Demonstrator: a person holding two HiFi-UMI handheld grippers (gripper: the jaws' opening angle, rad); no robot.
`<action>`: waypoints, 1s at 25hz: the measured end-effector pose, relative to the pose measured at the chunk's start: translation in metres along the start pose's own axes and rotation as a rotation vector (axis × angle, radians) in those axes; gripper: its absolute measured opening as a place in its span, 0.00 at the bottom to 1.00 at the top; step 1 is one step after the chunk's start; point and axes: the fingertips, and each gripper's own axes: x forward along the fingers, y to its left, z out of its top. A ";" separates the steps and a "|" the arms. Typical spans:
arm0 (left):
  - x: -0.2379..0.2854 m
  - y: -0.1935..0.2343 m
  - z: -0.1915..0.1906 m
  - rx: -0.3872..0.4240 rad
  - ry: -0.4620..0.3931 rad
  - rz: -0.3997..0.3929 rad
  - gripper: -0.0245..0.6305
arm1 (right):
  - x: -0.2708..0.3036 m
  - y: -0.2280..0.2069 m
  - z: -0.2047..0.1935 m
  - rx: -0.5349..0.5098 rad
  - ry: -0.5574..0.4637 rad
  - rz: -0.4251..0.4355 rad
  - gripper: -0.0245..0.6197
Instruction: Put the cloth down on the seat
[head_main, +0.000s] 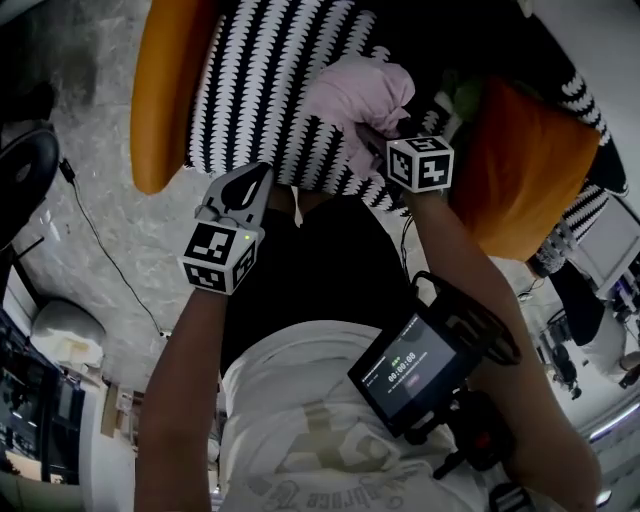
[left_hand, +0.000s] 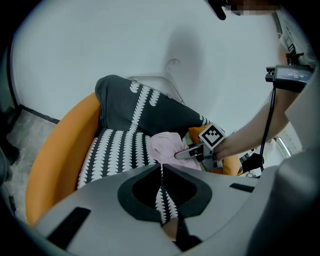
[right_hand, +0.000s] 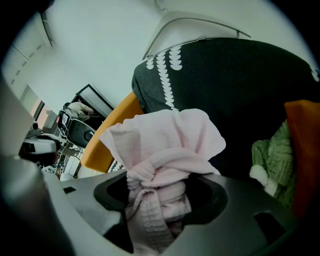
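Above the seat (head_main: 262, 80) of an orange chair (head_main: 165, 85), the right tool (head_main: 362, 132) is gripping a pale pink cloth (head_main: 357, 92), bunched into a loose ball. In the right gripper view the tool (right_hand: 156, 202) is pinching a twisted, waffle-textured fold of the cloth (right_hand: 167, 142) between its jaws, and the rest is billowing up in front of the camera. The seat is wearing a black cover with rows of white scallop shapes, which is also running up the chair's back. The cloth is hanging over the right part of this cover, near the back; whether its underside is touching the fabric cannot be told. The left tool (head_main: 258, 178) is hovering over the front edge of the seat, well apart from the cloth and carrying nothing. In the left gripper view its jaws (left_hand: 161, 172) are standing pressed together, with only a thin slit showing the patterned cover (left_hand: 117, 150) beyond, and the cloth (left_hand: 165, 146) and the right tool (left_hand: 192, 152) are showing further on. A green knitted thing (right_hand: 272, 160) is lying against the orange side of the chair, just right of the cloth. A small screen (head_main: 410, 375) is sitting strapped to the person's right forearm.
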 end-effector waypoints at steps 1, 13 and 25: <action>0.006 -0.002 -0.005 0.000 0.002 -0.007 0.07 | 0.005 -0.003 -0.002 -0.004 0.000 0.000 0.49; 0.055 -0.004 -0.039 -0.074 0.025 -0.083 0.07 | 0.061 -0.014 0.022 -0.079 -0.027 0.034 0.49; 0.066 0.027 -0.044 -0.153 -0.004 -0.042 0.07 | 0.108 -0.008 0.070 -0.164 -0.049 0.044 0.49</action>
